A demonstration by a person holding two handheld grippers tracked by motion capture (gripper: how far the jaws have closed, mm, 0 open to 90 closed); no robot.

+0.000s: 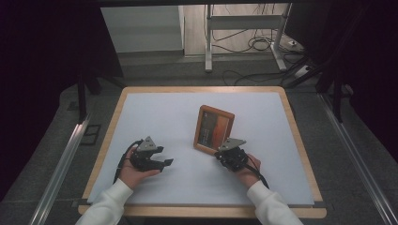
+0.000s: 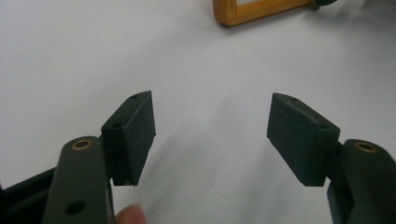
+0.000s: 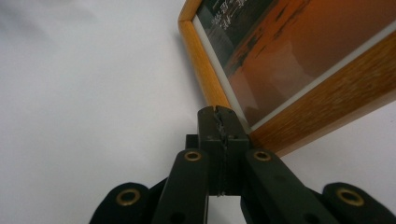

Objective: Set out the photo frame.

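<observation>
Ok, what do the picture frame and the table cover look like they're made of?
The picture frame looks like wood with a smooth honey-coloured finish and faint grain; its front is glossy, so probably glass or clear plastic. The table cover is matte white, without sheen, maybe paper or a thin mat; I can't tell which.

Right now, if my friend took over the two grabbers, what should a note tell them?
Left gripper: open, nothing between its jaws, low over the white table cover, apart from the frame.
Right gripper: shut, holding nothing, tips at the near corner of the wooden picture frame; whether they touch it is unclear.
Frame: mid-table, right of centre, orange picture facing up; whether it lies flat or leans is unclear.
Done: nothing visibly gripped or lifted.
Left: probably nudge or take hold of the frame by that corner.
</observation>
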